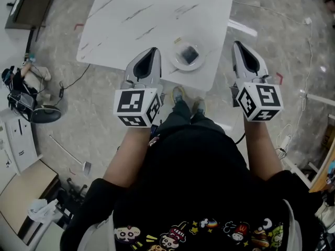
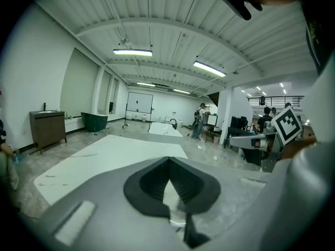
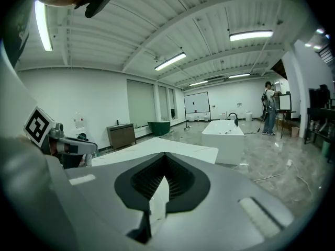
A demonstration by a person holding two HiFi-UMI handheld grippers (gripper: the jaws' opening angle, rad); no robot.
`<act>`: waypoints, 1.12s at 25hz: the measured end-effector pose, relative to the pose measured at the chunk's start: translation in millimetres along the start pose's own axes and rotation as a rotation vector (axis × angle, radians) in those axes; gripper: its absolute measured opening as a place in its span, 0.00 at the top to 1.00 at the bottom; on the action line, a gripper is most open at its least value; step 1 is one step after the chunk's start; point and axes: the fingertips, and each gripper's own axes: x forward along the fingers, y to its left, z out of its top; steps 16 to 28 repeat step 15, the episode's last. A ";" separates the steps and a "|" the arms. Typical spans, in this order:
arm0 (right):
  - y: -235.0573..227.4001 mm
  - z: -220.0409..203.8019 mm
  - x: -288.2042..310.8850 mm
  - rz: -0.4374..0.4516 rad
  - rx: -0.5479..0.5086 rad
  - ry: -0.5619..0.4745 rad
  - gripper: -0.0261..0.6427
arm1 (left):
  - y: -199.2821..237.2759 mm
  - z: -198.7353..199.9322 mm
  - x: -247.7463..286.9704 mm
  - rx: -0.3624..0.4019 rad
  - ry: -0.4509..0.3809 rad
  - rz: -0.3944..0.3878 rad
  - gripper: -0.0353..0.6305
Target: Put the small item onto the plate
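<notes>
We hold our left gripper (image 1: 153, 51) and right gripper (image 1: 237, 44) clenched and empty, with the item (image 1: 189, 53) already on the plate (image 1: 177, 63) at upper centre between them, nearer the left.

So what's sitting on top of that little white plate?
One small dark, squarish item lies in the middle of the plate, which rests on the white table. The item covers the plate's centre. It is too small to tell more.
</notes>
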 end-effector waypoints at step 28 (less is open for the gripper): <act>11.9 1.6 15.8 0.007 0.004 0.000 0.93 | 14.9 7.1 -7.2 -0.023 -0.026 0.010 0.95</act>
